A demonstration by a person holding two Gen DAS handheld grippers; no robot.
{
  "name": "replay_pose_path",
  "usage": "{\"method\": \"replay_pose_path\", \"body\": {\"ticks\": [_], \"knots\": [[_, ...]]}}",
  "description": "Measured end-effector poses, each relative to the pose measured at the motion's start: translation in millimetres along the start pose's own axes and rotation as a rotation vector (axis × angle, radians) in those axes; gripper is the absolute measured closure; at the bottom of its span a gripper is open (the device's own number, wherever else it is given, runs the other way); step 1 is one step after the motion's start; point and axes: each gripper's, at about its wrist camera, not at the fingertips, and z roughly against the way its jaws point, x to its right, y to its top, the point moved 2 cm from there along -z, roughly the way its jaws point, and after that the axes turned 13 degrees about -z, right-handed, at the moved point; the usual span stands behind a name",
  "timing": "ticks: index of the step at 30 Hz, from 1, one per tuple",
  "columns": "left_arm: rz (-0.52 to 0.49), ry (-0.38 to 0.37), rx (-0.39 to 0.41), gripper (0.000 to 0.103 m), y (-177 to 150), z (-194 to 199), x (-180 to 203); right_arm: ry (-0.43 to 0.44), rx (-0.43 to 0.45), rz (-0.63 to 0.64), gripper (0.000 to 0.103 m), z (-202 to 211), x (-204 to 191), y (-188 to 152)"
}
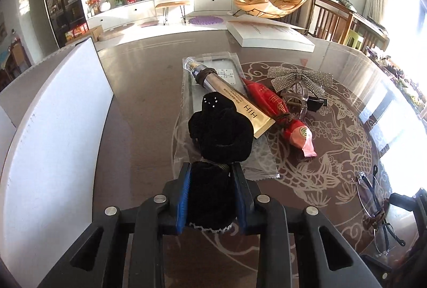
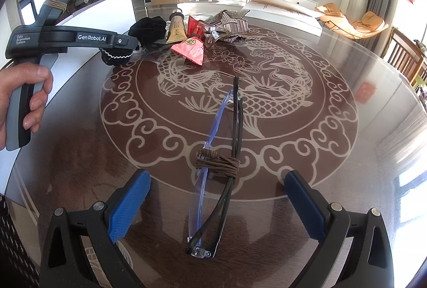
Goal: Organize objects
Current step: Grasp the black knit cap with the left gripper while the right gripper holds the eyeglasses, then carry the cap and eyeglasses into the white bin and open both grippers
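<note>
My left gripper [image 1: 210, 176] is shut on a black velvet hair piece [image 1: 221, 128], whose upper part bulges out above the blue pads. It hangs over a clear plastic sleeve [image 1: 213, 69] on the table. On that sleeve lie a gold tube [image 1: 240, 104] and a red snack packet [image 1: 277, 112], with a rhinestone bow clip [image 1: 301, 80] to their right. My right gripper [image 2: 216, 178] stands open just above the table. Two pairs of glasses tied with brown cord [image 2: 218, 162] lie between its fingers, untouched.
The glass-topped table [image 2: 333, 128] carries a carp pattern. A white board [image 1: 53, 128] stands upright along its left side. A flat white box [image 1: 269, 34] lies at the far edge. A person's hand [image 2: 26, 93] holds the left gripper's handle. Wooden chairs stand to the right.
</note>
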Motion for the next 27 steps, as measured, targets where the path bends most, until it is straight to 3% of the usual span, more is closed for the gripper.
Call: {"method": "replay_pose_path", "body": {"ticks": [6, 7, 10, 11, 13, 16, 18, 19, 20, 21, 22, 23, 25, 27], "knots": [[0.136, -0.025, -0.017, 0.070, -74, 59, 21, -0.006, 0.003, 0.004, 0.002, 0, -1, 0], [0.149, -0.029, -0.024, 0.062, -86, 68, 25, -0.008, 0.005, 0.006, 0.002, 0, -1, 0], [0.147, -0.004, -0.039, 0.018, -112, 85, 33, -0.013, 0.007, 0.008, 0.002, 1, -2, 0], [0.136, 0.015, -0.030, 0.015, -115, 88, 33, -0.011, 0.006, 0.007, 0.002, 0, -2, 0], [0.122, 0.042, -0.041, 0.015, -116, 86, 30, -0.001, 0.000, -0.001, 0.002, 0, -1, 0], [0.115, -0.003, -0.083, 0.014, -116, 71, 27, 0.003, -0.002, -0.003, 0.002, 1, -1, 0], [0.046, 0.023, -0.086, 0.015, -114, 65, 34, 0.017, -0.009, -0.006, 0.001, 1, 1, 1], [-0.004, 0.036, -0.087, 0.018, -113, 64, 40, 0.028, -0.017, -0.009, 0.000, 2, 2, 2], [-0.031, 0.034, -0.055, 0.038, -111, 67, 45, 0.033, -0.035, -0.014, 0.001, 2, 3, 4], [-0.045, 0.014, -0.038, 0.049, -109, 67, 49, 0.029, -0.057, -0.016, 0.003, 2, 3, 6], [-0.045, 0.002, -0.033, 0.068, -106, 69, 51, 0.017, -0.070, -0.010, 0.014, 4, 3, 10], [-0.047, 0.011, -0.036, 0.069, -104, 68, 53, -0.002, -0.081, 0.007, 0.039, 4, 2, 13], [-0.035, 0.008, -0.028, 0.071, -102, 69, 55, -0.010, -0.124, 0.017, 0.075, 4, 2, 20], [0.006, -0.016, -0.010, 0.072, -107, 75, 55, 0.015, -0.163, -0.011, 0.075, 4, 6, 25]]}}
